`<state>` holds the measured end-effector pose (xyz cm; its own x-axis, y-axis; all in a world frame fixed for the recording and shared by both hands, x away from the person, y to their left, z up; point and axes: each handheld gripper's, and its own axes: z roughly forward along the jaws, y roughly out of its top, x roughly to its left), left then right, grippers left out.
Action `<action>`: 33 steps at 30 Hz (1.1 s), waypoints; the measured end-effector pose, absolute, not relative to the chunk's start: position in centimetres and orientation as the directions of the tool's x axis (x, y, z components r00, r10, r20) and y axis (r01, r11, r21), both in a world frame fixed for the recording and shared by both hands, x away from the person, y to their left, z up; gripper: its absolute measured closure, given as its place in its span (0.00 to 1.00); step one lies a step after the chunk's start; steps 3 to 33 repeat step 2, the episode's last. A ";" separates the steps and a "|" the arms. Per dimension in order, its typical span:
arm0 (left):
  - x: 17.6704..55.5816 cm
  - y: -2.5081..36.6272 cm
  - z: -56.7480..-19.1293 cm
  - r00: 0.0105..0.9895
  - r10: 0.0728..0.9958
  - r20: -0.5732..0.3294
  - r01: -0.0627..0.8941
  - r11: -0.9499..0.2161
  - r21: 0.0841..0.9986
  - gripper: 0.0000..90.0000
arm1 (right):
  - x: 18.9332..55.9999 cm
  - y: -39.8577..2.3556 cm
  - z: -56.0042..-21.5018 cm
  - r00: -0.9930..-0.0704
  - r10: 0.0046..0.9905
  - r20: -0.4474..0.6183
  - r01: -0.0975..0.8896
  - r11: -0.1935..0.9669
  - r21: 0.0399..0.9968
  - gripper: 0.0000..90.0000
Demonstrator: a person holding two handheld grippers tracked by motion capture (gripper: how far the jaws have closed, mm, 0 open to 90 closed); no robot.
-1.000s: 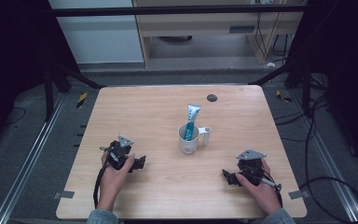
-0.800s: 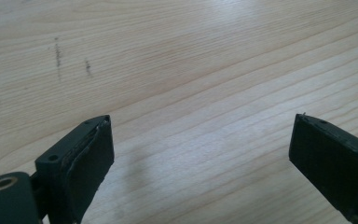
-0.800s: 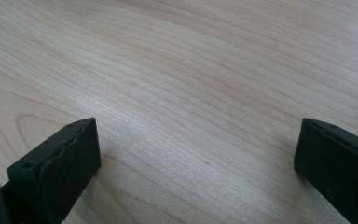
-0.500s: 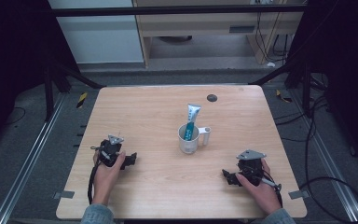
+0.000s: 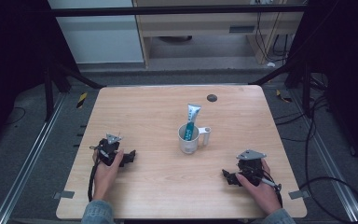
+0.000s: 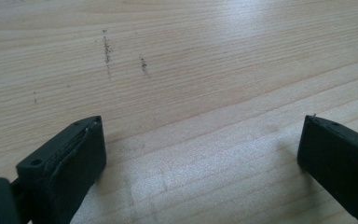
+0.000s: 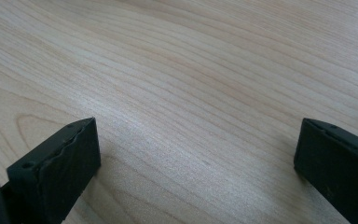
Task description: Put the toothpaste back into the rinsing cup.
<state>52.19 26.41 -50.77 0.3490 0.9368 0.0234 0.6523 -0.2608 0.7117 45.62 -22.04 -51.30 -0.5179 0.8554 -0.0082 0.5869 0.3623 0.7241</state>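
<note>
A white mug [image 5: 189, 138] stands near the middle of the wooden table [image 5: 149, 107] with a white and teal toothpaste tube [image 5: 192, 116] upright in it. My left gripper [image 5: 131, 156] rests low over the table's left part, well left of the mug. Its jaws have just been opening and stand wide, with bare wood between them [image 6: 203, 135]. My right gripper [image 5: 226, 176] sits at the front right, pointing left. It is also open over bare wood [image 7: 198, 140].
A small dark round hole [image 5: 211, 98] marks the table's far side. Cables trail over the floor at right [image 5: 335, 182]. Some dark scuff marks [image 6: 107, 46] lie on the wood ahead of the left gripper.
My left hand has shifted a little to the left and sunk closer to the table. The right hand, the mug and the tube have stayed put.
</note>
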 end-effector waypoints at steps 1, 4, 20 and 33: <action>52.2 26.4 -50.8 0.348 0.937 0.023 0.653 -0.260 0.711 0.00 | 45.6 -22.0 -51.3 -0.516 0.857 -0.004 0.590 0.359 0.723 0.01; 52.2 26.4 -50.8 0.345 0.938 0.021 0.654 -0.257 0.711 0.00 | 45.6 -22.0 -51.3 -0.516 0.857 -0.004 0.590 0.359 0.723 0.01; 52.2 26.4 -50.8 0.345 0.938 0.021 0.654 -0.257 0.711 0.00 | 45.6 -22.0 -51.3 -0.516 0.857 -0.004 0.590 0.359 0.723 0.01; 52.2 26.4 -50.8 0.345 0.938 0.021 0.654 -0.257 0.711 0.00 | 45.6 -22.0 -51.3 -0.516 0.857 -0.004 0.590 0.359 0.723 0.01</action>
